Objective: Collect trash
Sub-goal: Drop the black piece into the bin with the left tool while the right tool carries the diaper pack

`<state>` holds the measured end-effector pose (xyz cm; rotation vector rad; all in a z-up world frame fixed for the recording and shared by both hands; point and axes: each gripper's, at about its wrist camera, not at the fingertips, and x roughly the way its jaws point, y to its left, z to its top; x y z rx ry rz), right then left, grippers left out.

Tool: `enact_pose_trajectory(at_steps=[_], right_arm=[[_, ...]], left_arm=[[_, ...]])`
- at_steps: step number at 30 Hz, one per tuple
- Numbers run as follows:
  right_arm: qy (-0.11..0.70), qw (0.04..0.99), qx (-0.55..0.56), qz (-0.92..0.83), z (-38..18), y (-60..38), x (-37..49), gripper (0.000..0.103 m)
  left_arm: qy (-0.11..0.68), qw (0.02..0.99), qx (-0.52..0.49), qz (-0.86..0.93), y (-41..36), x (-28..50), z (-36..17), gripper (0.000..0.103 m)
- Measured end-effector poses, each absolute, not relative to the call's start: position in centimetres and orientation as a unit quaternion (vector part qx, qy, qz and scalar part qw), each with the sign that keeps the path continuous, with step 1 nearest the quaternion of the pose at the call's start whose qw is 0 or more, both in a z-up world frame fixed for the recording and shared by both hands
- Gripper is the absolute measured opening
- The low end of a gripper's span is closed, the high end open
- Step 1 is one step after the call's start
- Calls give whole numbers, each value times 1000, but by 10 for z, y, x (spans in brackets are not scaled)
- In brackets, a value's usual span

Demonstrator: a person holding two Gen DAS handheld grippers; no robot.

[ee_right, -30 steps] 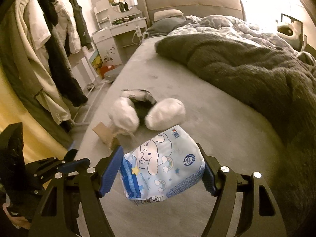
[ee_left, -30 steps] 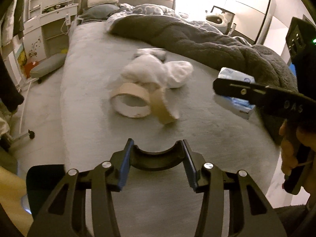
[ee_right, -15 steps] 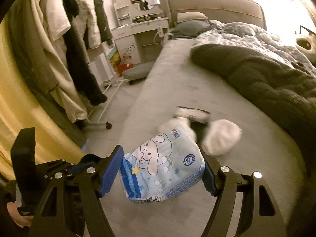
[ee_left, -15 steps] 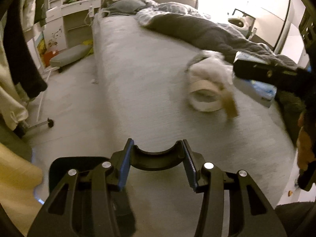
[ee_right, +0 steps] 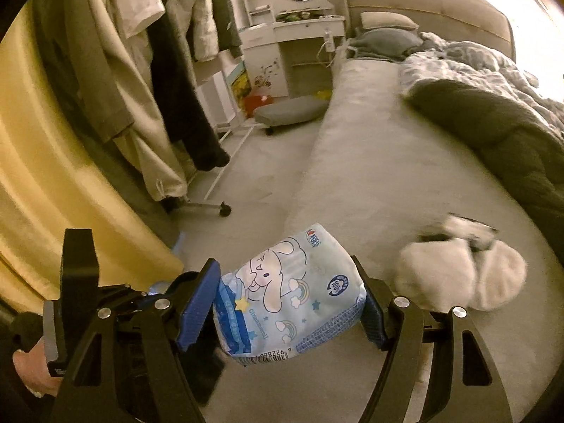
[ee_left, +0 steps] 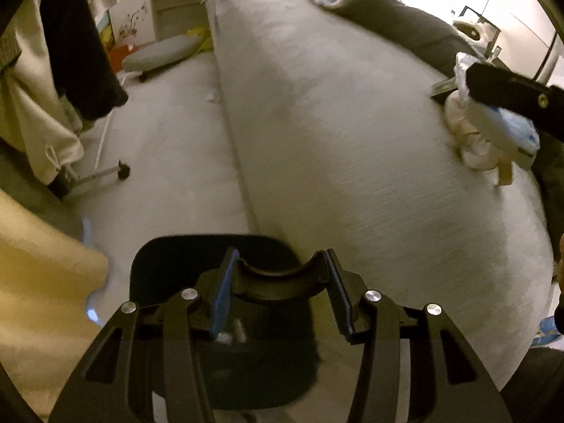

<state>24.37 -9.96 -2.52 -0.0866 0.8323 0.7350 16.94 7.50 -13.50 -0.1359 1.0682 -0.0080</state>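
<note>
A dim bedroom, with a grey-sheeted bed (ee_right: 405, 183) running away from the cameras and pale floor to its left. Nearest in the right wrist view, the right gripper (ee_right: 289, 303) has its jaws closed onto a pale blue tissue packet (ee_right: 292, 292) printed with a cartoon rabbit, pinched across its width so the soft pack stays level while carried off the bed. The left gripper (ee_left: 278, 292) holds nothing, its jaws parted about halfway, and it hangs directly over a dark bin (ee_left: 225, 338) standing on the floor against the mattress edge; I judge it is marking or steadying the drop point for the packet. Further along the sheet lie white fluffy slippers (ee_right: 461, 278), with what looks like a cardboard tape roll (ee_left: 504, 172) beside them, probably the next trash to fetch. Beyond are the rumpled dark duvet (ee_right: 511, 134), hanging clothes (ee_right: 169, 81) on a rack, and a white dressing table (ee_right: 292, 38). Compared with a second ago, both cameras have swung left: the bin, then barely visible, now fills the space under the left jaws, and the slippers have slid to the right edge.
</note>
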Motion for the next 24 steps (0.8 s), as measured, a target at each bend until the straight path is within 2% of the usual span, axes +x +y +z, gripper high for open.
enact_pose_trajectory(at_steps=[24], right_arm=[[463,793,-74,389,-61,2,241,73]], left_arm=[[619,782,-77,7,140,140,-187,54]])
